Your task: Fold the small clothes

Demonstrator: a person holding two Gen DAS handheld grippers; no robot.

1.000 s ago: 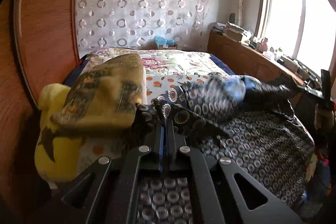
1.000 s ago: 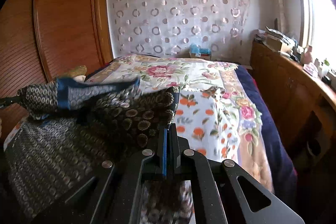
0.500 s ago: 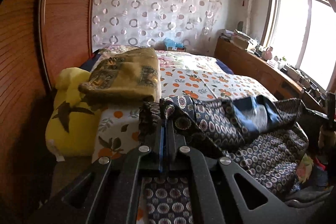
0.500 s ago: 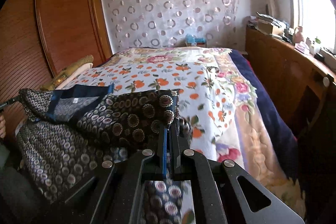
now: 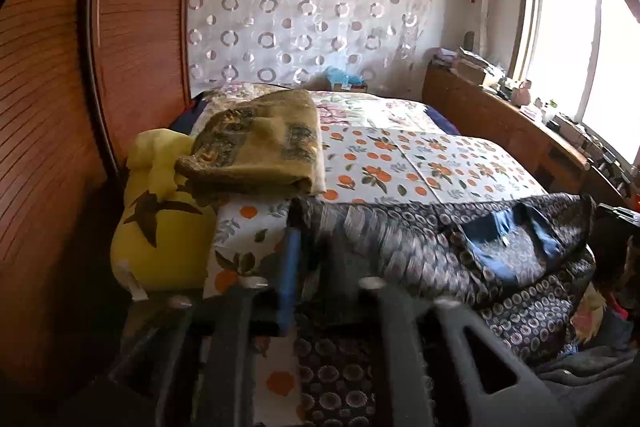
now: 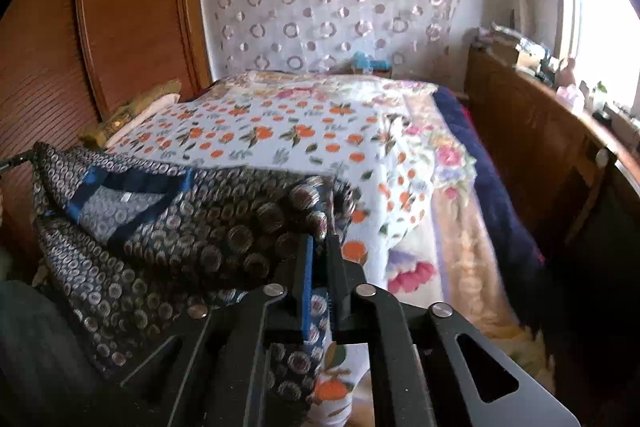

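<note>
Jaws of left gripper (image 5: 310,239) stood parted in blurred view, dark circle-print garment (image 5: 480,247) edge between them; grip could not be confirmed. Right gripper (image 6: 319,247) jaws pinched opposite garment edge. Garment hung spread between both, over near edge of bed (image 6: 280,131), beside folded olive blanket (image 5: 260,151) and yellow pillow (image 5: 160,227).

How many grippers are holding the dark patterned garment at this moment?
2. The left gripper holds one end of the garment near the yellow pillow; the right gripper holds the other end.
</note>
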